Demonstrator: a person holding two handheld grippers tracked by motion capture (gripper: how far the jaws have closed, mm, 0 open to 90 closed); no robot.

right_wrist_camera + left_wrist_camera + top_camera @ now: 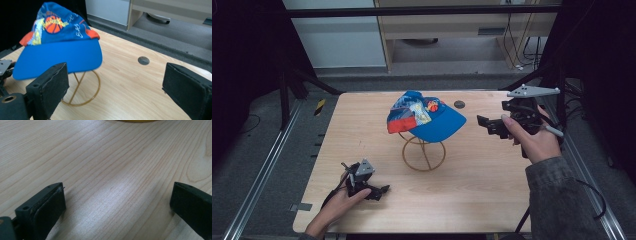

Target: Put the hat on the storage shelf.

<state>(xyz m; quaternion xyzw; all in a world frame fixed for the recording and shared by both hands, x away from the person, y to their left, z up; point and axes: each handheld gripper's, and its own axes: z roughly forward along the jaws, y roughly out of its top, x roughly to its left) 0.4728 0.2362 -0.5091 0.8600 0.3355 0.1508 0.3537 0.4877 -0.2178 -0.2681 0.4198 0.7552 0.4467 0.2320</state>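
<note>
Room: dark-framed rig around you, grey floor, a pale cabinet and trailing cables at the far side.
Worktop (472,190): light wood grain, with a small round grey plug (459,104) set in its surface near the far edge.
Cap (424,117): blue baseball cap with red panels and a basketball print, sitting on top of the stand at the centre-far part of the worktop; its brim points right and slightly toward you.
Stand (423,152): thin gold wire, a ring base flat on the worktop with a hoop rising under the cap.
Your left hand-held gripper (379,191): near-left, held low by your left hand (337,205) just above or on the worktop, which of the two cannot be told; jaws spread wide with bare wood between them, released, grasping nothing. It is well apart from the stand.
Your right hand-held gripper (484,123): far-right, raised above the worktop in your right hand (534,140), pointing left toward the cap brim; jaws wide apart, released, empty. It is near the brim, not touching it.
Sleeve (557,200): grey, covering your right forearm at the near-right.
</note>
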